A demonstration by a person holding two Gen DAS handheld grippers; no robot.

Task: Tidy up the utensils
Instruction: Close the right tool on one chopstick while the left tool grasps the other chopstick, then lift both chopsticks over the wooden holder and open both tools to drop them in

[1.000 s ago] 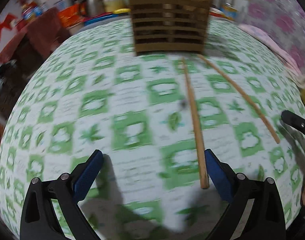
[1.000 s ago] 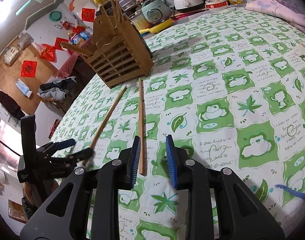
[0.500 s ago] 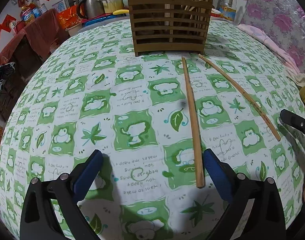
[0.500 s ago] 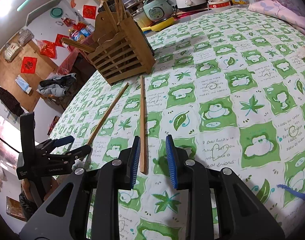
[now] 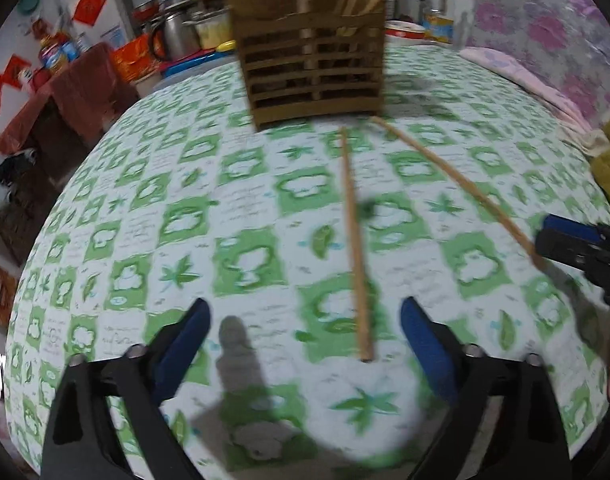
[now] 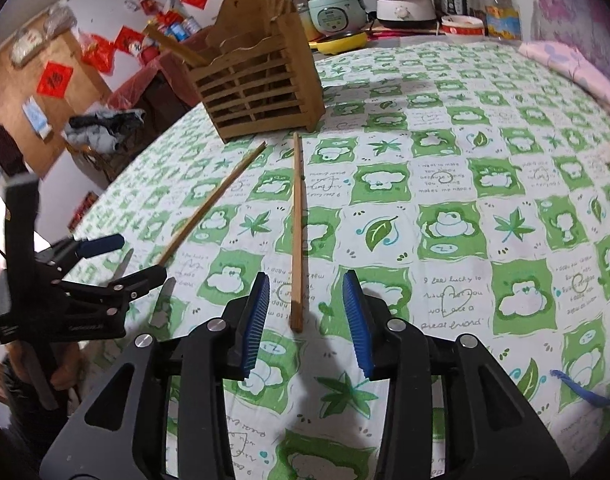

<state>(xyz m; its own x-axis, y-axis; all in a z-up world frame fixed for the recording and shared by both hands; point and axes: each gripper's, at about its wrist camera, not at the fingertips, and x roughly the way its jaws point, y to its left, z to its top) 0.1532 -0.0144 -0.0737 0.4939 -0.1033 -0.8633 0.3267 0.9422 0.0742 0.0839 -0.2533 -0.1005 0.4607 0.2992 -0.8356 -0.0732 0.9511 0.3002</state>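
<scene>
right wrist, tablecloth (image 6: 449, 176) "makes me happy"

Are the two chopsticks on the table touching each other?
Apart. In the right wrist view, one chopstick and the other chopstick lie on the tablecloth with patterned cloth plainly showing between them along their whole length.

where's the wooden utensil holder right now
In both wrist views the wooden utensil holder stands upright at the tablecloth's far side, just beyond the far tips of two loose chopsticks.

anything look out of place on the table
Two loose chopsticks lie splayed on the tablecloth in front of the wooden holder, where the rest stand. Nothing looks spilled or broken.
</scene>
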